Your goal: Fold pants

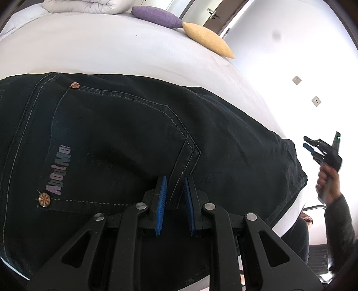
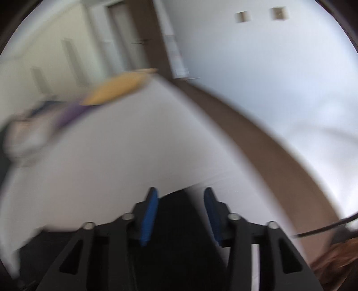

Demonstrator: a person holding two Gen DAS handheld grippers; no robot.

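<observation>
White bedding (image 1: 111, 51) fills the room's bed, with 2 cushions — purple (image 1: 156, 15) and yellow (image 1: 208, 40) — at its far edge. Dark pants (image 1: 116, 138) lie flat across it, back pocket up. Left gripper (image 1: 175, 185) hovers over the pocket seam, fingers slightly apart, gripping nothing. Right gripper (image 2: 181, 197) — blurred — gapes wide above the pants' edge.
</observation>
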